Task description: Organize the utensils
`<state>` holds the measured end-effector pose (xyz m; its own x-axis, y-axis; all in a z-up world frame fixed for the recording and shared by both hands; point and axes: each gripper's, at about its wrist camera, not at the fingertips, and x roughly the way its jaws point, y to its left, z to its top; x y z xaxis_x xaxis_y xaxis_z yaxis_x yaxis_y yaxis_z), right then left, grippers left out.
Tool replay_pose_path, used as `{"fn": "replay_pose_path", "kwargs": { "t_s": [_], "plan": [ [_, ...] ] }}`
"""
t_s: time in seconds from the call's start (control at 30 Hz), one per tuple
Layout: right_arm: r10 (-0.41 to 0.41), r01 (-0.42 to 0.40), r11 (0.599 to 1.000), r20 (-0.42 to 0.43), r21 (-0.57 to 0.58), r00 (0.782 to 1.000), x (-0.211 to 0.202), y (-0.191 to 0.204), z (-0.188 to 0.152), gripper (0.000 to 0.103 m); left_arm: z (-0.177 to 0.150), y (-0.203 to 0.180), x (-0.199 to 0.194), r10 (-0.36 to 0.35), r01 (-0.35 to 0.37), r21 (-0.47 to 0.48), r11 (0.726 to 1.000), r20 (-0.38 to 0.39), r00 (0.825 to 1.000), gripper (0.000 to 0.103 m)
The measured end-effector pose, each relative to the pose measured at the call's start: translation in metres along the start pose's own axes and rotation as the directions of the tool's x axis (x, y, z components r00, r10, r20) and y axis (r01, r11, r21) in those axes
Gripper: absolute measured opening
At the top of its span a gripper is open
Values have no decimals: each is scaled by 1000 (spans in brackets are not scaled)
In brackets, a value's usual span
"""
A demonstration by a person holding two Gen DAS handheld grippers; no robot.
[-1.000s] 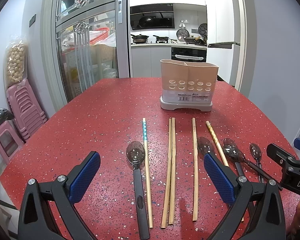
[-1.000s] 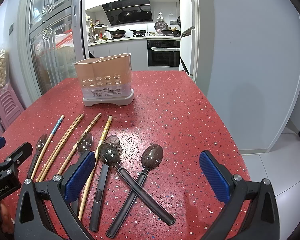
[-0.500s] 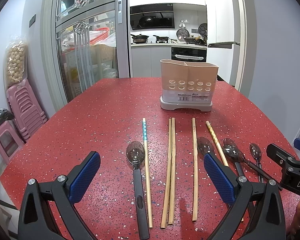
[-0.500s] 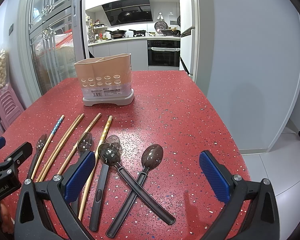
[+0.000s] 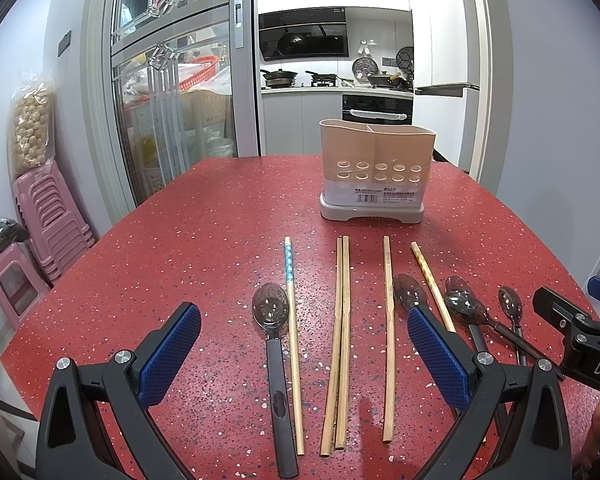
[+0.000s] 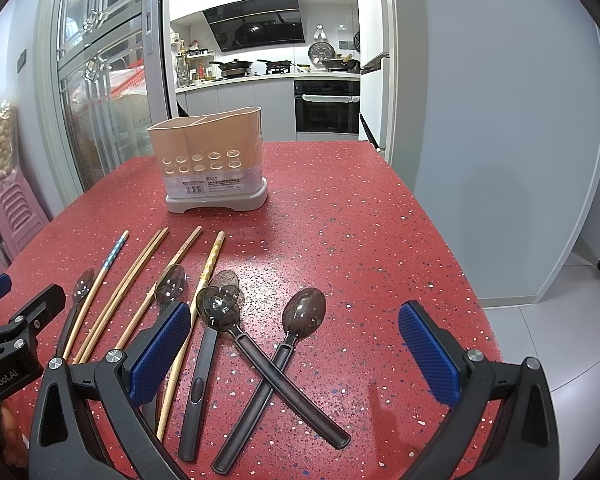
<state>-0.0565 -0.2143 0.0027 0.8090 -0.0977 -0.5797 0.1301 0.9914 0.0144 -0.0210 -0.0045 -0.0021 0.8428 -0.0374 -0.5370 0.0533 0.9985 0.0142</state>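
A beige two-compartment utensil holder point(image 5: 376, 174) stands upright at the far side of the red table point(image 5: 204, 240); it also shows in the right wrist view point(image 6: 214, 172). Several wooden chopsticks point(image 5: 340, 340) and dark spoons point(image 5: 274, 344) lie in a row in front of it. In the right wrist view two spoons point(image 6: 276, 364) lie crossed, next to a third spoon point(image 6: 198, 368). My left gripper point(image 5: 304, 356) is open and empty above the near chopsticks. My right gripper point(image 6: 296, 354) is open and empty above the crossed spoons.
The table's right edge point(image 6: 472, 280) drops to a tiled floor. Pink stools point(image 5: 40, 216) stand to the left of the table. A glass sliding door point(image 5: 168, 112) and a kitchen lie beyond the far edge. Each gripper's side shows in the other's view.
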Motion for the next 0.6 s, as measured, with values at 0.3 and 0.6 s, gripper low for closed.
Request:
{"fn": "replay_pose_path", "kwargs": {
  "t_s": [0.3, 0.6],
  "plan": [
    [1, -1, 1000, -1, 0, 1000, 0, -1, 0, 103, 0, 0, 0, 0, 0, -1, 1000, -1, 1000, 103],
    [2, -2, 1000, -16, -13, 1000, 3, 8, 1, 103, 4, 3, 4, 12, -11, 9, 1000, -33, 999, 103]
  ]
}}
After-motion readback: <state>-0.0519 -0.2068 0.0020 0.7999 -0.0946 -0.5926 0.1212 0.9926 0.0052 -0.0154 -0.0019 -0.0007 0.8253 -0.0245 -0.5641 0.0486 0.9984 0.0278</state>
